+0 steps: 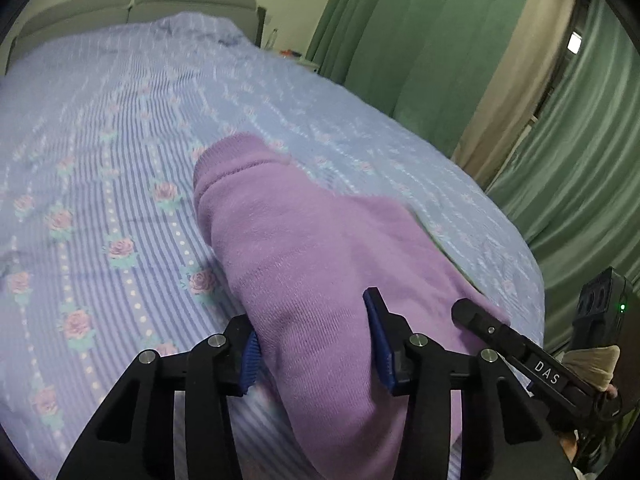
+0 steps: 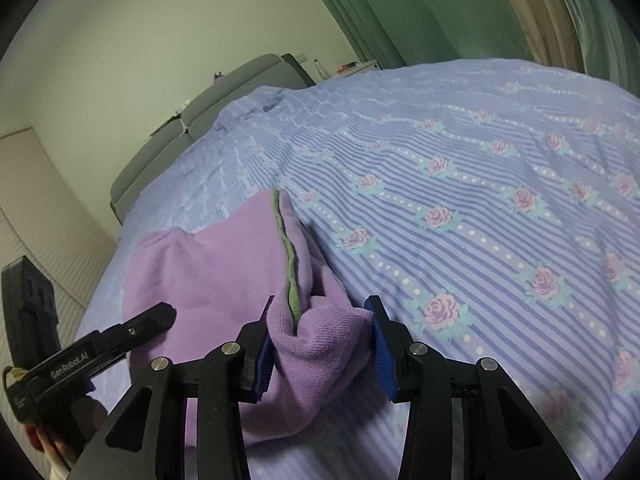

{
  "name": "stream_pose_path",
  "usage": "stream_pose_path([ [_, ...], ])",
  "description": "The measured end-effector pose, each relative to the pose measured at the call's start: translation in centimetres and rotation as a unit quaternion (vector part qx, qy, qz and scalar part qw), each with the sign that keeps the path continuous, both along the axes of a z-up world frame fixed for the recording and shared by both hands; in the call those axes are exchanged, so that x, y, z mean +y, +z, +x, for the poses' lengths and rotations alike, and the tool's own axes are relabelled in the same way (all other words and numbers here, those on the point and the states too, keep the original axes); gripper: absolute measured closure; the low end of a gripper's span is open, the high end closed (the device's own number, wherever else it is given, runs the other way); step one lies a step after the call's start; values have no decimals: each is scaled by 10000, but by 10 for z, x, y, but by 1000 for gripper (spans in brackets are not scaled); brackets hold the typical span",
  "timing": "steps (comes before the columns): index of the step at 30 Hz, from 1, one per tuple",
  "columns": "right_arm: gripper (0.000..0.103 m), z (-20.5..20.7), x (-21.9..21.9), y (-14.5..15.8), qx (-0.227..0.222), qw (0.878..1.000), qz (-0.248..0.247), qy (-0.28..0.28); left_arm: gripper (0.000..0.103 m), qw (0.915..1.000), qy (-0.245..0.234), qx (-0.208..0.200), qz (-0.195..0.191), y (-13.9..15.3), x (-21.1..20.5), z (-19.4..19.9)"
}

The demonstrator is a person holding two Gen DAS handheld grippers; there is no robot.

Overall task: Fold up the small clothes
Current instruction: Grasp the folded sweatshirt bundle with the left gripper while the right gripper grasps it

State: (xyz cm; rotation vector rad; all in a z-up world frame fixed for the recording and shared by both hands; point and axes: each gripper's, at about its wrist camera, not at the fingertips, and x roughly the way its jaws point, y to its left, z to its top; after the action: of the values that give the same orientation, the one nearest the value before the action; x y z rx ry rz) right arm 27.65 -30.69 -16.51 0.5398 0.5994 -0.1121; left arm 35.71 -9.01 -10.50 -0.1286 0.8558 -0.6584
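A small purple knit garment (image 1: pixel 288 240) lies bunched on the bed, one cuffed end (image 1: pixel 224 168) pointing toward the headboard. My left gripper (image 1: pixel 314 332) has its blue pads (image 1: pixel 250 360) against either side of a thick fold of it. In the right wrist view the same garment (image 2: pixel 208 272) shows a green trim edge (image 2: pixel 290 268) running along a raised ridge. My right gripper (image 2: pixel 322 320) pinches a bunched corner of it between its pads (image 2: pixel 382 352). Each view catches the other gripper's black finger at its side: the right one (image 1: pixel 480 322), the left one (image 2: pixel 152 320).
The bed cover (image 1: pixel 120 160) is blue-striped with pink roses. A grey headboard (image 1: pixel 132 4) stands at the far end, green curtains (image 1: pixel 420 40) hang along one side, and a small bedside table (image 2: pixel 360 67) holds a bottle. A hand (image 2: pixel 44 444) shows at the lower left.
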Motion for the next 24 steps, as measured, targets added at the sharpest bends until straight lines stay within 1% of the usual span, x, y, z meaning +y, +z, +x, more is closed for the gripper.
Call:
stream_pose_path([
  [5, 61, -27, 9, 20, -163, 9998, 18, 99, 57, 9998, 21, -199, -38, 24, 15, -34],
  [7, 61, -41, 17, 31, -218, 9996, -48, 161, 57, 9996, 41, -289, 13, 34, 21, -49],
  [11, 61, -67, 31, 48, -303, 9991, -20, 285, 57, 9988, 150, -459, 122, 57, 36, -83],
  [18, 61, -111, 70, 76, -487, 9962, -201, 696, 57, 9956, 461, -717, 379, 94, 71, -144],
  [21, 61, -127, 86, 85, -546, 9943, -261, 882, 57, 9936, 564, -885, 412, 107, 89, -168],
  [24, 61, -140, 103, 94, -630, 9920, -353, 1040, 57, 9926, 688, -944, 327, 116, 106, -181],
])
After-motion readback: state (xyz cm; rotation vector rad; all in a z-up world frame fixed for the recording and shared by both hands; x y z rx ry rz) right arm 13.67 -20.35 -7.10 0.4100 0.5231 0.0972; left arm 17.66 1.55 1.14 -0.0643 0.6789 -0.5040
